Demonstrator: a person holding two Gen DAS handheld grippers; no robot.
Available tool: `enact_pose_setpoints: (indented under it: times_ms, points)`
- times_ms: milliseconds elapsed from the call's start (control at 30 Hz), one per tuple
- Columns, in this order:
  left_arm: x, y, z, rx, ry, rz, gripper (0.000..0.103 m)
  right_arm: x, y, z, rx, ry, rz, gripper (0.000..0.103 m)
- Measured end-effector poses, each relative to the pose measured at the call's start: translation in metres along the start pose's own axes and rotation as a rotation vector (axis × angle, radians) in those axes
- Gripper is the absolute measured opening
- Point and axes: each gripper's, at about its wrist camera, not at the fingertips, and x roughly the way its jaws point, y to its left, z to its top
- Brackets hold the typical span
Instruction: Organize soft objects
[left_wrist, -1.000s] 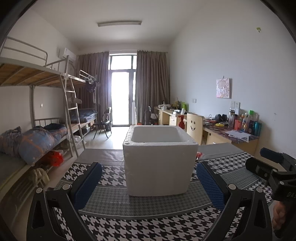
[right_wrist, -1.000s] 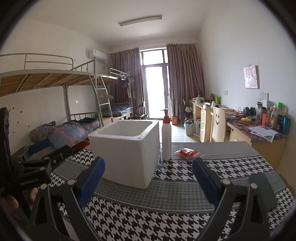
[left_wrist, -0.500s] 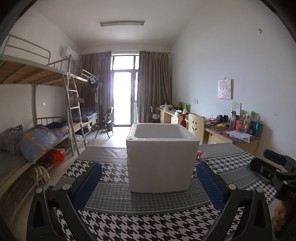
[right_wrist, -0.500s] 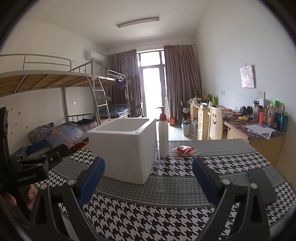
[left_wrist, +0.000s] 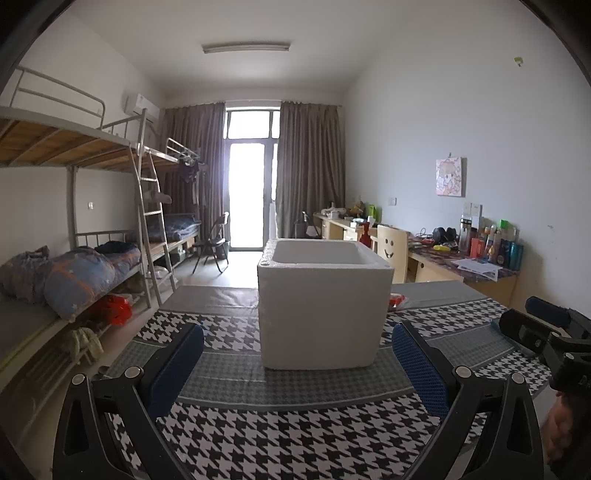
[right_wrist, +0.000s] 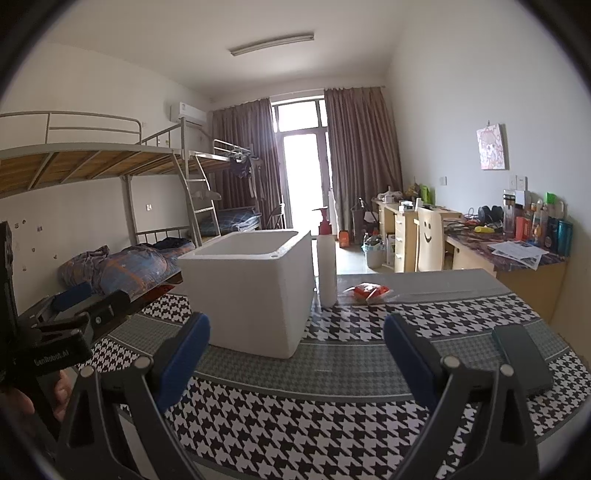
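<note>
Left gripper (left_wrist: 297, 363) held wide, nothing between its 2 blue-padded fingers (left_wrist: 176, 363), low over the houndstooth tablecloth (left_wrist: 295, 435). Pointed straight at the white foam box (left_wrist: 321, 306), which stood upright and open-topped on the cloth, just ahead of the fingertips and apart from them. Inside of the box not visible from either camera.

Right gripper (right_wrist: 297, 356) likewise spread wide and empty, aimed past the box's right side (right_wrist: 251, 291). Seen from the left wrist camera at the far right edge (left_wrist: 546, 332), with a bit of the holding hand (left_wrist: 559, 432) below.

Beside the box's right wall, a white pump bottle with a red top (right_wrist: 327, 266), upright, very close to the box; touching or not could not be told. Just right of the bottle, a small red-and-clear packet (right_wrist: 369, 291) lying flat on the grey strip of cloth. Dark flat phone-like slab (right_wrist: 522, 360) lying near the right finger. Bunk beds (right_wrist: 110, 206) along the left wall, cluttered desks (right_wrist: 498, 251) along the right.
</note>
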Motion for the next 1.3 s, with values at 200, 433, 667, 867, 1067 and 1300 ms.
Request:
enact_pose_setpoints:
  times_ms: [200,433,667,867,1067,1300]
  points:
    - [-0.015,-0.002,-0.002,0.006,-0.017,0.004,0.102,-0.014,0.008,-0.007,-0.006,-0.005,0.012,0.097]
    - [-0.029,-0.008,-0.008,0.02,-0.031,-0.003,0.102,-0.033,0.01,-0.013,-0.008,-0.028,0.016,0.097]
    - [-0.035,-0.013,-0.013,0.024,-0.037,0.004,0.102,-0.046,0.005,-0.02,0.013,-0.047,0.006,0.097]
    - [-0.044,-0.012,-0.019,0.016,-0.049,0.002,0.102,-0.053,0.004,-0.026,0.02,-0.048,-0.002,0.097]
    - [-0.055,-0.012,-0.024,0.022,-0.051,-0.003,0.102,-0.063,0.008,-0.029,0.013,-0.058,-0.009,0.097]
    - [-0.066,-0.009,-0.025,0.019,-0.065,0.004,0.102,-0.069,0.014,-0.03,0.005,-0.07,-0.001,0.097]
